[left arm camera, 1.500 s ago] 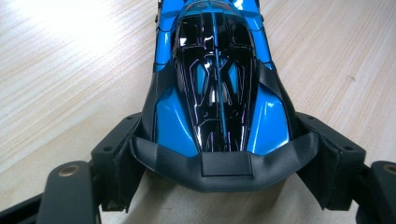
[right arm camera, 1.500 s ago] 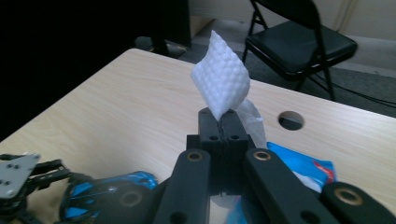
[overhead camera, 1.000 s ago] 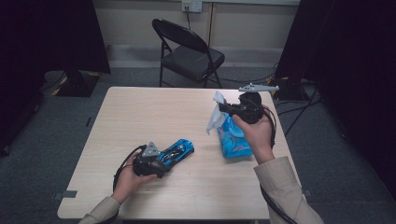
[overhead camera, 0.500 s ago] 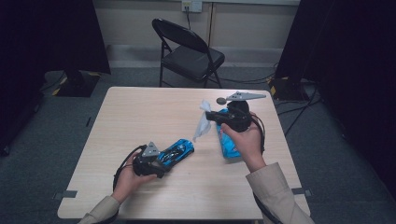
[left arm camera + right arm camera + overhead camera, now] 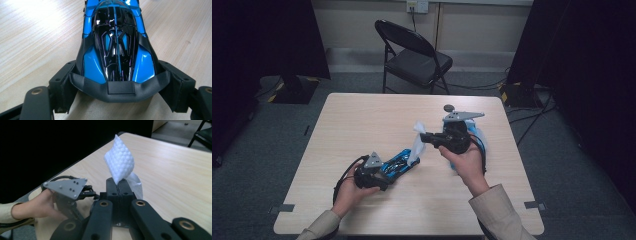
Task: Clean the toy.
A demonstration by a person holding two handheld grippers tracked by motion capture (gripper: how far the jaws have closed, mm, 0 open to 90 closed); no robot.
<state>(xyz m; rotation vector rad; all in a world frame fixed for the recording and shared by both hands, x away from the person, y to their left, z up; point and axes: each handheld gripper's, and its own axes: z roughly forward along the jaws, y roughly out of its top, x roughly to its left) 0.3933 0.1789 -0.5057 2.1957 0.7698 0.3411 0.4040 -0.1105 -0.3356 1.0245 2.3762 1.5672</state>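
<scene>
No legible text, label, brand, number or sign is found on the glossy blue and black toy car, the white embossed tissue, or the light wooden table.

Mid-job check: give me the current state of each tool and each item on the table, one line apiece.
Left tool: shut on the toy car's rear end, resting on the table.
Toy car: blue and black, upright on the table.
Right tool: shut on the wipe, raised above the table.
Wipe: white, textured, pinched at one end, hanging by the car's front.
Wipe pack: blue, on the table behind the right hand.
Folding chair: unfolded, unoccupied.
</scene>
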